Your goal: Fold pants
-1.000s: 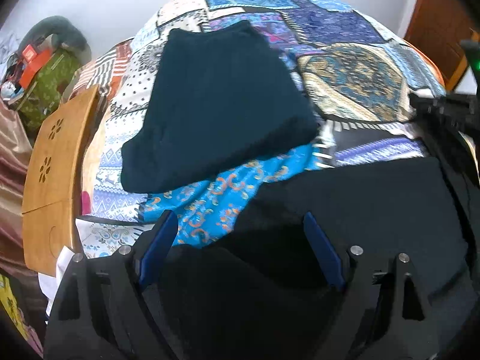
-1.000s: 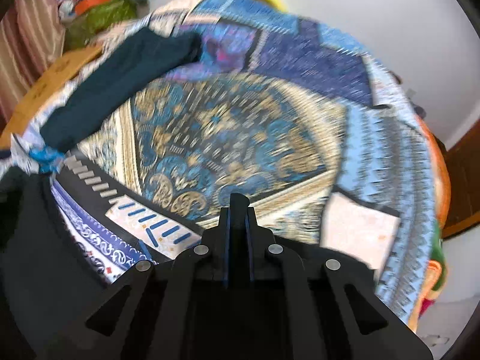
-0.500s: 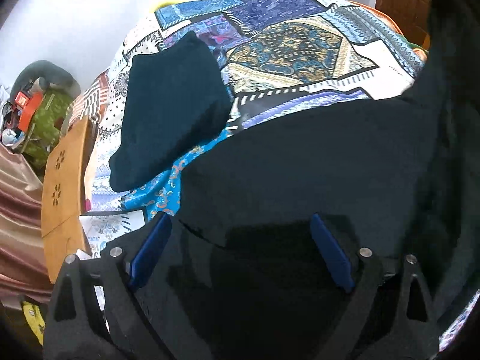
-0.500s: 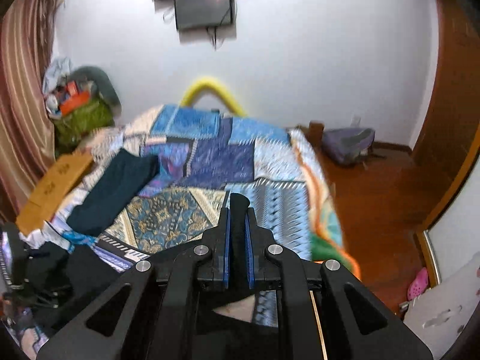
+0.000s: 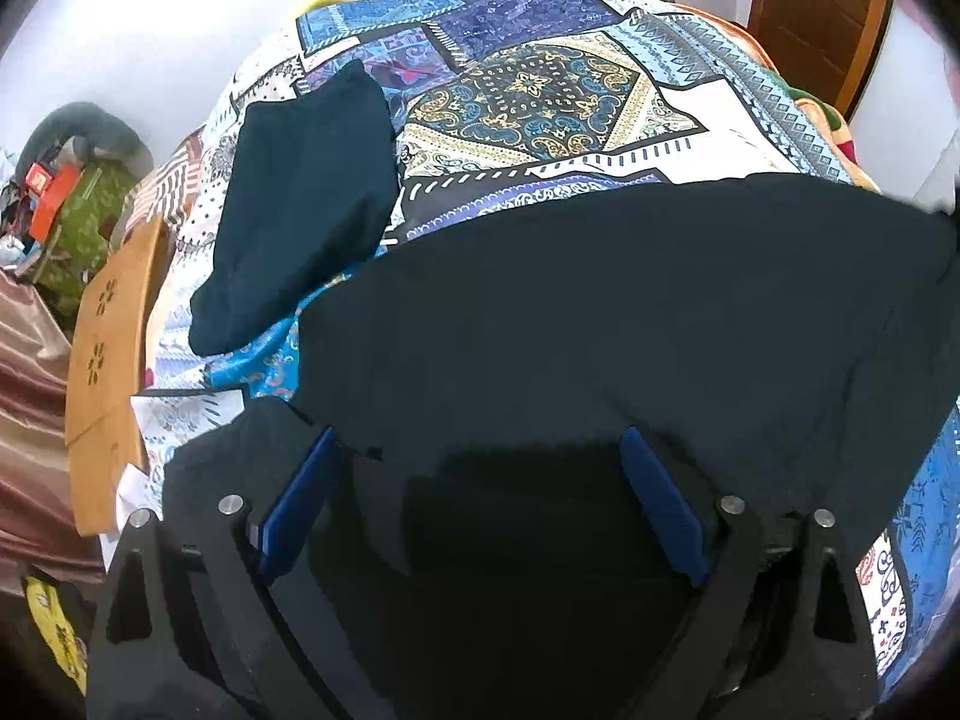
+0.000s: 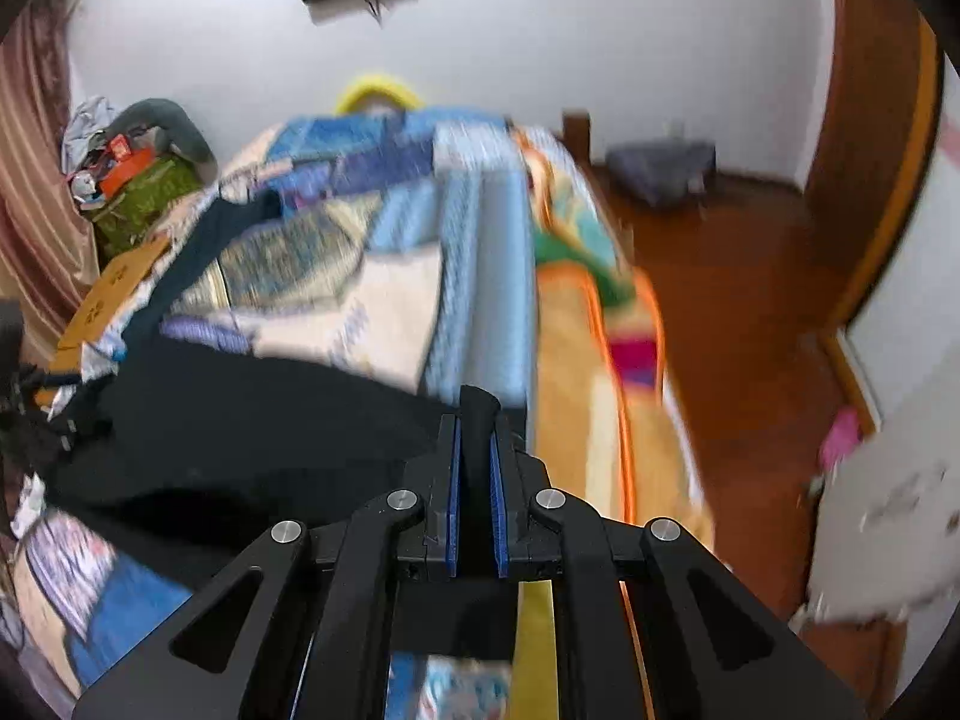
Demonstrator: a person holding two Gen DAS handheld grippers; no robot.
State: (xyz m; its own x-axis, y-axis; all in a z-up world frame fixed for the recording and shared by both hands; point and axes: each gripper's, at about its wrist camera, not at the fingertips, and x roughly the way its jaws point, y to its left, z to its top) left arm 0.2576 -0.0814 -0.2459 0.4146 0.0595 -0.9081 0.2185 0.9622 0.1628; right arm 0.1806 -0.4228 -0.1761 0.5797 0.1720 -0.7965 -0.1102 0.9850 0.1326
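Black pants [image 5: 600,312] lie spread across the near end of the patchwork bedspread [image 5: 540,84]. My left gripper [image 5: 480,450] is open, its blue pads wide apart over the near edge of the pants. My right gripper [image 6: 477,420] is shut on a fold of the black pants [image 6: 252,420] and holds it taut toward the bed's right side. A dark teal folded garment [image 5: 300,198] lies on the bed at the left.
A wooden lap table [image 5: 108,360] leans at the bed's left edge. A green bag with clutter [image 5: 78,216] stands in the left corner. A wooden door [image 6: 870,120] and wood floor [image 6: 750,300] lie to the right, with a grey bag [image 6: 660,168] on the floor.
The right gripper has pulled the pants out to the right, spreading them wide across the bed. The left gripper has stayed open over the near edge.
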